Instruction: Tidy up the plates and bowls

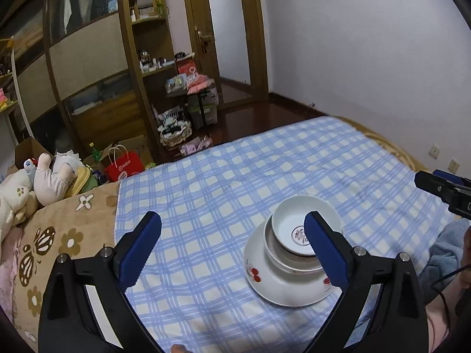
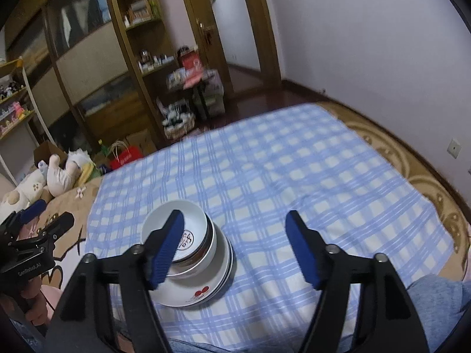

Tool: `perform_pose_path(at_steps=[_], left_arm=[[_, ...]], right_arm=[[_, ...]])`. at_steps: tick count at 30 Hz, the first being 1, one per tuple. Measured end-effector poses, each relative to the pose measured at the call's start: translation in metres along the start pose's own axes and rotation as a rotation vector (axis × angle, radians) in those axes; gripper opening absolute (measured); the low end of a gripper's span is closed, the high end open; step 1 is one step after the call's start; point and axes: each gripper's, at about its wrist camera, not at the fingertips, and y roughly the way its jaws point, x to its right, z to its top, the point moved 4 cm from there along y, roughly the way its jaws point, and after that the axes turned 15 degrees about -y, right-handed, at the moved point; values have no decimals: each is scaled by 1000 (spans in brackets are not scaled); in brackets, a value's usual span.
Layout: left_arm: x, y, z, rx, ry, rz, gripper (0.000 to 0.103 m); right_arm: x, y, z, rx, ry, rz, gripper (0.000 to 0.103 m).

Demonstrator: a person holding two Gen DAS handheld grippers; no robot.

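White crockery sits stacked on the blue-checked cloth spread over the bed: a wide plate with red cherry prints at the bottom, a larger bowl on it, and a smaller bowl with a red emblem in its base nested on top, tilted a little. From the right wrist view the plate shows more than one rim edge, so it may be several plates; the count is hard to make out. A dark band shows between the two bowls, and what it is cannot be told. The left gripper hangs above the cloth with its blue-padded fingers spread wide and nothing between them; its right-hand finger covers part of the stack. The right gripper likewise has its fingers wide apart and empty, its left-hand finger crossing in front of the bowls, the stack lying just left of the gap. Each gripper appears at the edge of the other's view, cut off. Left of the stack, a brown flowered blanket borders the cloth, with soft toys beyond it. Far behind the stack stand a wooden wardrobe, a red paper bag and a door. Blue fabric lies just right of the stack.
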Motion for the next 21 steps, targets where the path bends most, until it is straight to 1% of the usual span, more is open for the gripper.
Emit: perform_pose_path(at_steps=[2, 4, 7, 10, 13, 15, 17, 20, 21], left_arm=[[0, -8, 0, 38, 4, -1, 99], [-2, -16, -1, 74, -6, 3, 99], [-6, -20, -5, 108, -25, 1, 99], [-9, -19, -12, 115, -36, -2, 99], [-10, -17, -22, 145, -16, -4, 99], [-9, -14, -30, 154, 2, -20, 99], [-11, -8, -35, 146, -11, -21, 99], [-10, -2, -39, 149, 2, -5, 99], [-10, -1, -40, 155, 11, 6, 99]], right_arm=[[-1, -11, 0, 27, -13, -14, 97], [-5, -20, -1, 48, -33, -26, 103], [-12, -29, -4, 64, -80, -61, 103], [-21, -32, -8, 86, -114, -87, 103], [-27, -31, -10, 101, -147, -118, 103], [-28, -30, -11, 119, -159, -114, 103], [-28, -29, -12, 131, -159, -105, 103], [-27, -30, -12, 143, -154, -129, 103], [-26, -29, -12, 142, -149, -124, 103]])
